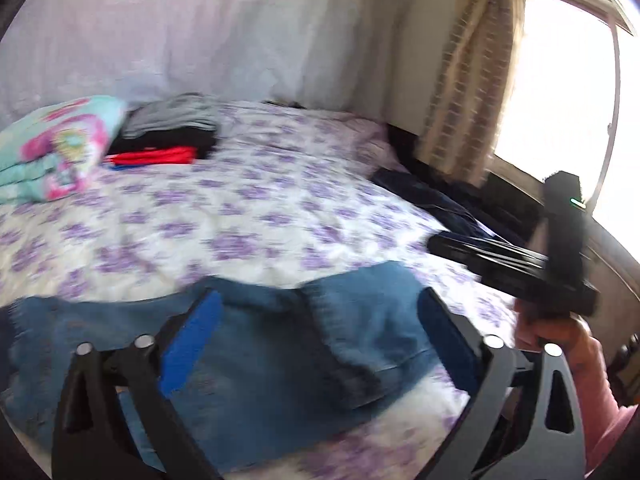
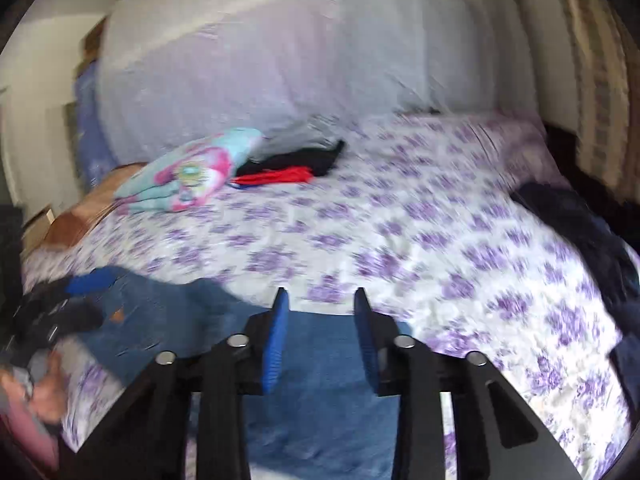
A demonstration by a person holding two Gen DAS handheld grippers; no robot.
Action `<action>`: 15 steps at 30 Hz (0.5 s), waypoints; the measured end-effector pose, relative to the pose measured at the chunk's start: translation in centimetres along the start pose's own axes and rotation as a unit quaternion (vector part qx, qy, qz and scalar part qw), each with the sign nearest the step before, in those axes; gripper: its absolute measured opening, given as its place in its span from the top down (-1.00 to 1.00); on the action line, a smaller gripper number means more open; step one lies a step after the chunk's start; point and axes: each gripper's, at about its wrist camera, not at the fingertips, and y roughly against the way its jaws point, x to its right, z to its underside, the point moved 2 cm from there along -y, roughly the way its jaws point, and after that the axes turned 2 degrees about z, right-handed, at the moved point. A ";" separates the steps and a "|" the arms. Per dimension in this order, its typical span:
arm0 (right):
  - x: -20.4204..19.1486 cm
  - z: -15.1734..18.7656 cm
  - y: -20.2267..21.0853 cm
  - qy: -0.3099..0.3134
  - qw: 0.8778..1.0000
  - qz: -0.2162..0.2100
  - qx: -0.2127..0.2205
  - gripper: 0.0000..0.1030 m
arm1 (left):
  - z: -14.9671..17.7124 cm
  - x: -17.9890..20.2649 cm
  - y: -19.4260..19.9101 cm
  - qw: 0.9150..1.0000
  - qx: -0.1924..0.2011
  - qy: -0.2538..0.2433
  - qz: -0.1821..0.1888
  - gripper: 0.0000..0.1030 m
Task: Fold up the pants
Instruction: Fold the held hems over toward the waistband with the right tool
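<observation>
Blue jeans point(image 1: 280, 360) on the flowered bed point(image 1: 240, 216), everything blurred.
Left gripper point(image 1: 320, 316) gapes wide, empty; right gripper point(image 2: 321, 312) narrowly parted, pinching nothing; jeans' near edge cut off.

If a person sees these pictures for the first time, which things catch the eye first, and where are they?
The blue jeans lie at the near edge of the bed with its purple-flowered sheet, right under the left gripper, whose jaws stand wide apart and hold nothing. At the far left lies a bright turquoise and pink cushion beside a stack of folded clothes, and a dark garment lies at the right edge.
</observation>
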 end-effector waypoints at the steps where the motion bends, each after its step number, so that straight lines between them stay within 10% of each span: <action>1: 1.3 0.0 -1.1 -0.021 1.000 -0.002 -0.017 0.61 | 0.0 1.5 -1.6 1.000 -0.020 -0.011 0.021 -0.28; 7: 4.0 4.1 -7.8 -0.058 0.993 0.013 -0.098 0.68 | 4.9 3.5 -9.8 0.987 -0.156 -0.020 0.041 0.09; 15: 2.0 3.5 -1.4 -0.052 0.998 -0.008 -0.037 0.63 | 6.1 3.1 -9.8 0.989 -0.139 -0.026 0.052 0.09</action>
